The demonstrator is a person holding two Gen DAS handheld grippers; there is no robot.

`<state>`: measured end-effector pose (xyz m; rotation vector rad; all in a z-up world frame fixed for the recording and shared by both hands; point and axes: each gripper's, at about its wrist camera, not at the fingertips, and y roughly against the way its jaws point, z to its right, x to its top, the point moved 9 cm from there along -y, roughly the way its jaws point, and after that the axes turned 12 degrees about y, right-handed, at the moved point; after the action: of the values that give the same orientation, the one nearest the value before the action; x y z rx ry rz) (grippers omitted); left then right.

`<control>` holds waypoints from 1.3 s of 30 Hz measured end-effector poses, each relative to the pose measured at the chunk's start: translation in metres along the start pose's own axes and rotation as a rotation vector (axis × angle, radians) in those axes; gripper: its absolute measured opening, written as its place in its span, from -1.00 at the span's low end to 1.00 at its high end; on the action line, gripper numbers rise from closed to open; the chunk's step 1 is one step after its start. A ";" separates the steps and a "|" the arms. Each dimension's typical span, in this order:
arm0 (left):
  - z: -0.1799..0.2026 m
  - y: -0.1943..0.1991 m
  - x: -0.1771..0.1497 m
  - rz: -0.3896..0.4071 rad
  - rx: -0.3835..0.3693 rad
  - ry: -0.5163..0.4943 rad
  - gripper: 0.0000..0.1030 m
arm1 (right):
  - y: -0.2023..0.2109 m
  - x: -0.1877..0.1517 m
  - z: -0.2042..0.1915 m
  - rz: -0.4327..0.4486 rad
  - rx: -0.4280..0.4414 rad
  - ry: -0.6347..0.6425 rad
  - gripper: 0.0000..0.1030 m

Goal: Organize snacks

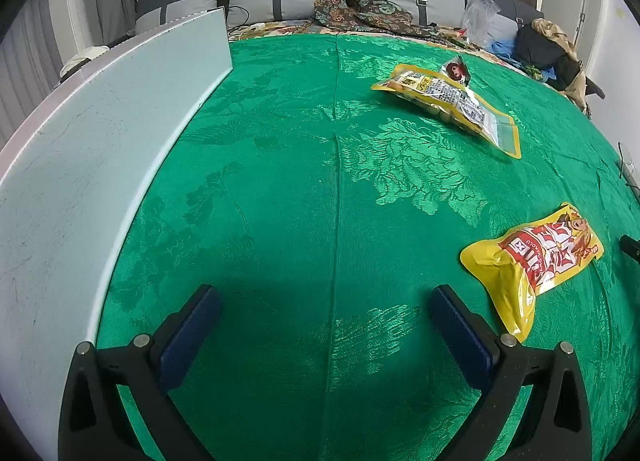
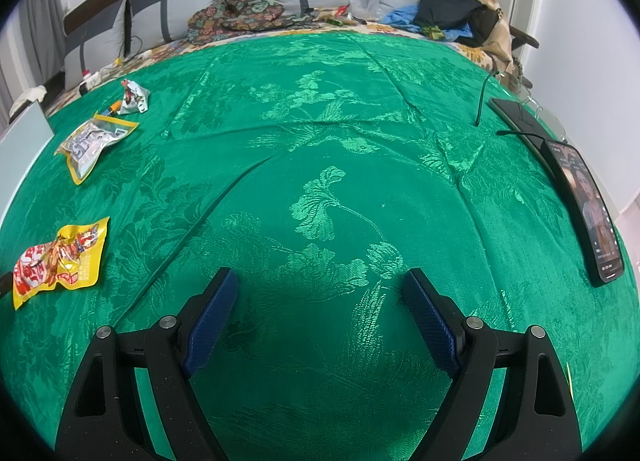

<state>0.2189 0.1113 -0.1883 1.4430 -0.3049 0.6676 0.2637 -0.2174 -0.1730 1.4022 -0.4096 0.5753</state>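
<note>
1. The left tool (image 1: 324, 297) hangs over the green floral cloth (image 1: 280, 181), its blue-padded fingers spread wide around nothing.
2. The right tool (image 2: 320, 281) is likewise agape and empty.
3. A yellow-and-red snack pouch (image 1: 532, 261) lies just right of the left tool.
4. A yellow-edged clear snack bag (image 1: 452, 105) lies farther back, touching a small crumpled silver packet (image 1: 456, 69).
5. A pale flat board (image 1: 92, 165) borders the cloth's left side.
6. A black phone (image 2: 592, 217) rests at the right edge.
</note>
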 end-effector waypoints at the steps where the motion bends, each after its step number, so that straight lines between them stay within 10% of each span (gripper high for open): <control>1: 0.000 0.000 0.000 0.000 0.000 0.000 1.00 | 0.000 0.000 0.000 0.000 0.000 0.000 0.70; 22: -0.006 0.005 -0.006 -0.002 -0.013 -0.021 1.00 | 0.003 0.000 -0.003 -0.011 -0.024 0.011 0.67; 33: -0.006 0.005 -0.005 -0.002 -0.011 -0.022 1.00 | 0.055 0.061 -0.250 0.140 0.319 0.521 0.67; 39: -0.008 0.006 -0.006 -0.002 -0.006 -0.006 1.00 | 0.027 0.042 -0.230 0.107 0.325 0.654 0.67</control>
<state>0.2091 0.1179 -0.1877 1.4403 -0.3100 0.6600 0.2662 0.0177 -0.1578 1.4082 0.1438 1.1787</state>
